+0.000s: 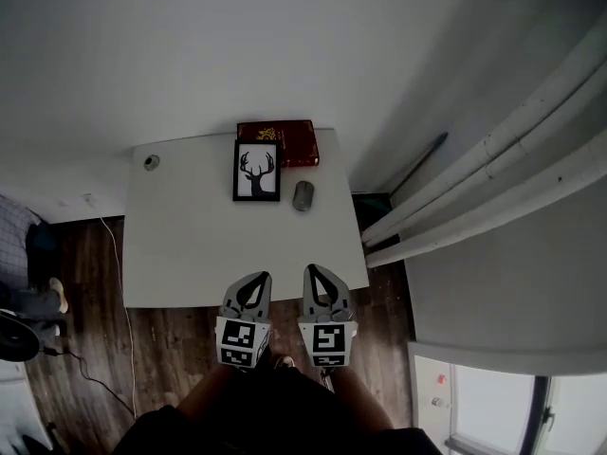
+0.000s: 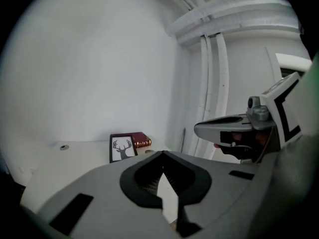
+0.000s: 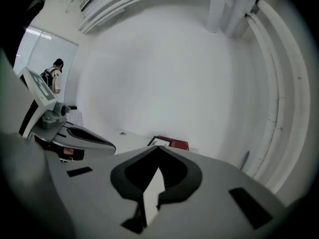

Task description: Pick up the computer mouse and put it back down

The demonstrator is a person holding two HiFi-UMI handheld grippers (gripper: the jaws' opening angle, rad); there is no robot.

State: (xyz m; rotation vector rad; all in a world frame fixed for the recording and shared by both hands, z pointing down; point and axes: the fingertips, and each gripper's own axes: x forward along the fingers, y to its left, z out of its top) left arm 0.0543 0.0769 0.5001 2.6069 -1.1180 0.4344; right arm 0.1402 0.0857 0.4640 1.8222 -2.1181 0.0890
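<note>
Left tool (image 1: 256,282) and right tool (image 1: 317,275) are both closed up and empty over the near table (image 1: 180,245) edge, mouse (image 1: 303,195) sits far back beside the frame (image 1: 257,170), probably light, hard, slick, so I'd pinch its long sides.

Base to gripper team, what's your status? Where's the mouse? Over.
Left gripper and right gripper shut, empty, at table's near edge. Mouse untouched on table, beside deer picture. Path to it looks clear.

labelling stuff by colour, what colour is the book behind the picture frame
The book is dark red, best in head view.
</note>
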